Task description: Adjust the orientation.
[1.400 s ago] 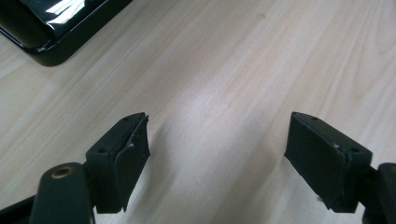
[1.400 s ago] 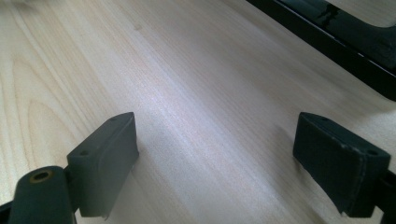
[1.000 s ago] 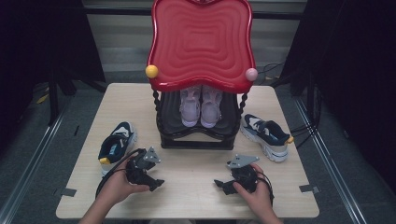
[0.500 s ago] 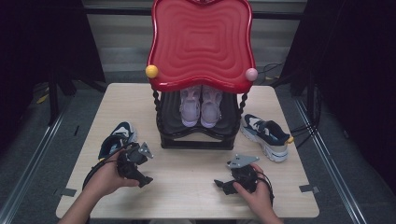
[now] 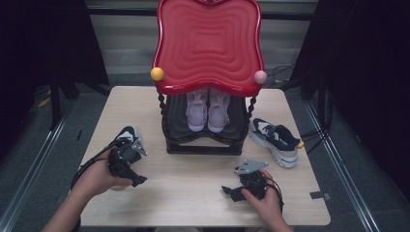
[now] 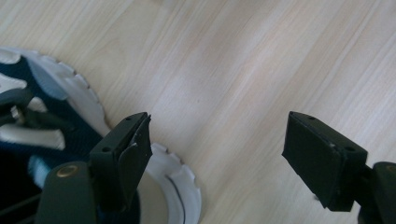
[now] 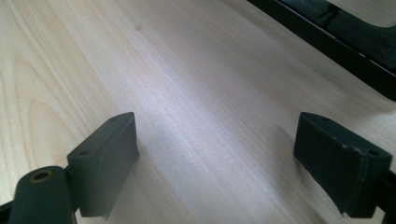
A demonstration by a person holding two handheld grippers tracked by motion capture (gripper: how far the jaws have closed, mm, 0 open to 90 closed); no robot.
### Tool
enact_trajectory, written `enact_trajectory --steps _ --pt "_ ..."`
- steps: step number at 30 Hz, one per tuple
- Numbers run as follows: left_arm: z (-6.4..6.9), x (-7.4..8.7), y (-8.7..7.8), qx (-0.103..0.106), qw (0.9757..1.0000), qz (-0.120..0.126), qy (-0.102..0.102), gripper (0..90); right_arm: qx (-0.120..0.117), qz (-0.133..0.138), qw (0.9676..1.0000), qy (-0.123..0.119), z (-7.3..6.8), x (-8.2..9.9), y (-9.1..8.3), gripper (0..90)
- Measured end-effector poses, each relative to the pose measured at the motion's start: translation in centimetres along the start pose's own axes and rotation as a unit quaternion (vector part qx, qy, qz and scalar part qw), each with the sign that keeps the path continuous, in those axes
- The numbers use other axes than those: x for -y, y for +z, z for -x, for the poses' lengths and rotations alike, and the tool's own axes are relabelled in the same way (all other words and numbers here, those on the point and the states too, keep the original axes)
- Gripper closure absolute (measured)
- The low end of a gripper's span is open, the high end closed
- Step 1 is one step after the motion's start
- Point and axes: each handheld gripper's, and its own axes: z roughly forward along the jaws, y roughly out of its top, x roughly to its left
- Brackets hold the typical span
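A navy sneaker with a white sole (image 5: 127,133) lies at the table's left, its heel end hidden under my left gripper (image 5: 124,161), which hangs just above it. In the left gripper view the sneaker (image 6: 49,116) lies at the left, and my left gripper (image 6: 217,149) stands open with bare wood between its jaws. The matching navy sneaker (image 5: 275,140) lies to the right of the stand. My right gripper (image 5: 233,191) rests low at the front right, and in its own view it (image 7: 217,154) is open over bare table.
A stand with a red wavy top (image 5: 208,43) and a black lower shelf (image 5: 203,142) stands at mid-table and holds a pair of pale pink shoes (image 5: 208,108). Its black base (image 7: 345,37) shows in the right gripper view. Cables trail off the right table edge (image 5: 314,137).
My left hand has moved left and up, from the table's front middle to just over the left sneaker. The right hand has kept still.
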Motion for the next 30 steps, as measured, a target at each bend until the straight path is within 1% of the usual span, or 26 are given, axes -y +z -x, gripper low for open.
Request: enact_trajectory --steps 1,6,7,10,13,14,15,17,21,24,25,28,29,30 --pt "-0.2 0.1 -0.2 -0.003 1.0 -0.006 0.002 22.8 -0.001 0.001 1.0 0.0 0.0 0.0 0.0 13.0" --pt "-0.8 0.6 -0.8 -0.013 0.9999 -0.01 -0.004 22.8 -0.001 0.001 1.0 0.0 0.0 0.0 0.0 13.0" --pt "-0.9 0.6 -1.0 -0.016 0.9998 -0.012 0.0 22.8 0.0 0.0 1.0 0.0 0.0 0.0 0.0 13.0" --pt "-1.4 0.9 -1.4 -0.022 0.9997 -0.012 -0.007 22.8 -0.002 0.002 1.0 -0.001 0.0 0.0 0.0 13.0" --pt "-1.9 1.2 -1.9 -0.026 0.9994 -0.02 -0.008 22.8 -0.002 0.002 1.0 0.0 0.0 0.0 0.0 13.0" --pt "-2.0 1.3 -1.9 -0.029 0.9994 -0.018 -0.011 22.8 -0.001 0.002 1.0 -0.001 0.0 0.0 0.0 13.0" --pt "-2.2 1.4 -2.0 -0.03 0.9993 -0.021 -0.01 22.7 -0.001 0.001 1.0 0.0 0.0 0.0 0.0 13.0" --pt "-2.6 1.8 -1.9 -0.032 0.999 -0.024 -0.017 22.7 -0.001 0.001 1.0 0.0 0.0 0.0 0.0 13.0" --pt "-3.2 2.5 -1.3 -0.036 0.9987 -0.03 -0.02 22.8 -0.001 0.001 1.0 0.0 0.0 0.0 0.0 13.0" --pt "-3.4 3.0 -0.6 -0.035 0.9983 -0.042 -0.021 26.0 -0.001 0.001 1.0 0.0 0.0 0.0 0.0 13.0" --pt "-3.4 3.1 -0.4 -0.034 0.9982 -0.046 -0.016 27.0 -0.001 0.001 1.0 0.0 0.0 0.0 0.0 13.0" --pt "-3.4 3.2 0.1 -0.03 0.9982 -0.051 -0.009 32.9 -0.001 0.001 1.0 0.0 0.0 0.0 0.0 13.0" --pt "-3.4 3.2 0.3 -0.031 0.998 -0.055 -0.003 35.0 -0.001 0.001 1.0 0.0 0.0 0.0 0.0 13.0" --pt "-3.2 3.2 0.5 -0.032 0.9979 -0.057 0.006 38.9 -0.001 0.001 1.0 0.0 0.0 0.0 0.0 13.0"
